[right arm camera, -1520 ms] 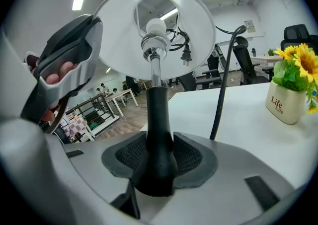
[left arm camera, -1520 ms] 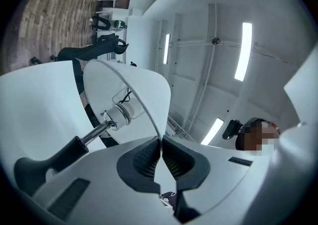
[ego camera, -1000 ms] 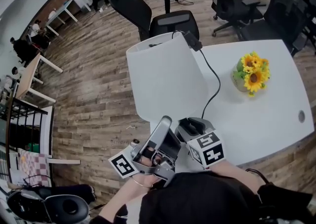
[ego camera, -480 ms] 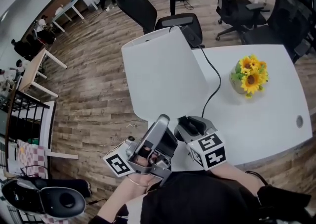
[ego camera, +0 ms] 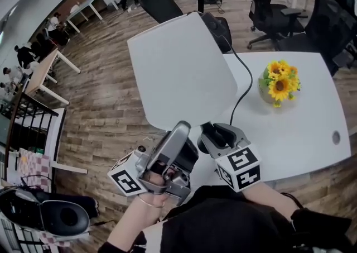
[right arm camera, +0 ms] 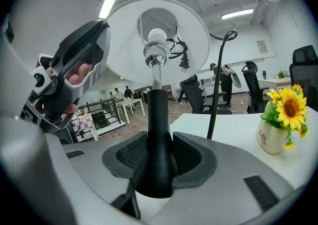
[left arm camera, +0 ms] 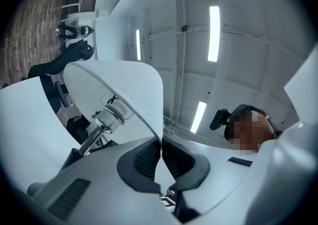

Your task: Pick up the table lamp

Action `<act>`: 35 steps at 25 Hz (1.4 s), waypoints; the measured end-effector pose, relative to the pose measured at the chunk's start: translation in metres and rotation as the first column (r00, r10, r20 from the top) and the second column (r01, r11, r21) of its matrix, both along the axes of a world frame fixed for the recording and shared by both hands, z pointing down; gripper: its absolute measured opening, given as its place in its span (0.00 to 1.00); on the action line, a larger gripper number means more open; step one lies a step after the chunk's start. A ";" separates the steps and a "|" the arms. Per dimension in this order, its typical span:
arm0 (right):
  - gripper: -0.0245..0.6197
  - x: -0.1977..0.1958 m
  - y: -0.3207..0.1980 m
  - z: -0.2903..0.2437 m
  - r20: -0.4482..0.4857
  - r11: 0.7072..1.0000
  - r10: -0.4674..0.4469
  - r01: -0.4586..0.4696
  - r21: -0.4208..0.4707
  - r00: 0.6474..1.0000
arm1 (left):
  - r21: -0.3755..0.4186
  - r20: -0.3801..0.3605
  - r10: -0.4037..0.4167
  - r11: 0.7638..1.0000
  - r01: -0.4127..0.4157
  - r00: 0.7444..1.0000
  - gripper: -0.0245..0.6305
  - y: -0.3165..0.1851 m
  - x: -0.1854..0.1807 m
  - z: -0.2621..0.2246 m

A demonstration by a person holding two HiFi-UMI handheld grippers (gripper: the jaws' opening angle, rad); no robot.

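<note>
The table lamp has a wide white shade (ego camera: 178, 73), a black stem and a black cord (ego camera: 242, 87), and hangs above the white table's (ego camera: 301, 134) left end. In the head view my left gripper (ego camera: 183, 133) sits just under the shade's near rim, with my right gripper (ego camera: 213, 132) beside it. The left gripper view has my left gripper (left arm camera: 160, 145) shut on the thin edge of the shade (left arm camera: 124, 90), with the bulb socket (left arm camera: 112, 114) inside. In the right gripper view my right gripper (right arm camera: 159, 157) is shut on the black stem (right arm camera: 158, 119) below the shade (right arm camera: 164, 45).
A pot of sunflowers (ego camera: 279, 84) stands on the table to the right of the cord. Black office chairs (ego camera: 268, 6) stand behind the table on the wooden floor. More desks and people are far off at the upper left.
Both grippers have risen with the lamp. The shade now looms larger and nearer the head camera, shifted a little left.
</note>
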State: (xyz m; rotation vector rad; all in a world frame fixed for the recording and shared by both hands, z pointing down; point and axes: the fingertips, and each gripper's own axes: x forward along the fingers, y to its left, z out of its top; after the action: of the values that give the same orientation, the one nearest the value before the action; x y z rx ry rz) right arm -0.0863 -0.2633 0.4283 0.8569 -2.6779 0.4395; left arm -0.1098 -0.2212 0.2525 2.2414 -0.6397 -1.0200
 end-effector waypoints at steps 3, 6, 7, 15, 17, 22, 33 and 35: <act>0.30 0.004 0.011 -0.008 0.004 1.000 0.010 -0.010 0.013 1.000 | 0.020 0.015 0.014 1.000 -0.014 1.000 0.07 0.016 0.008 -0.007; 0.30 0.003 0.027 -0.020 0.011 0.999 0.023 -0.023 0.034 1.000 | 0.053 0.029 0.036 0.998 -0.037 0.999 0.07 0.036 0.009 -0.019; 0.30 0.002 0.034 -0.024 0.015 0.999 0.028 -0.029 0.042 0.999 | 0.063 0.029 0.041 0.997 -0.043 0.999 0.07 0.045 0.008 -0.023; 0.30 -0.007 0.116 -0.041 0.032 0.996 0.057 -0.059 0.072 0.998 | 0.100 0.046 0.065 0.993 -0.069 0.997 0.07 0.131 -0.005 -0.037; 0.30 -0.010 0.135 -0.040 0.033 0.996 0.059 -0.060 0.059 0.998 | 0.097 0.057 0.061 0.993 -0.067 0.996 0.07 0.149 -0.008 -0.037; 0.30 -0.011 0.182 -0.039 0.036 0.997 0.066 -0.068 0.044 0.997 | 0.097 0.083 0.077 0.992 -0.085 0.994 0.07 0.193 -0.007 -0.037; 0.30 0.006 0.241 -0.042 0.032 0.996 0.059 -0.061 0.069 0.998 | 0.149 0.112 0.086 0.984 -0.102 0.990 0.06 0.256 0.016 -0.041; 0.30 0.008 0.242 -0.046 0.033 0.997 0.039 -0.041 0.073 0.999 | 0.159 0.119 0.070 0.983 -0.089 0.990 0.06 0.259 0.020 -0.045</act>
State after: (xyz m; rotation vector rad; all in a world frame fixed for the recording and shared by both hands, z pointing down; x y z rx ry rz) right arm -0.0779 -0.0209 0.3820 0.9334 -2.7248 0.3689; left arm -0.0895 0.0378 0.2076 2.4613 -0.5250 -0.9416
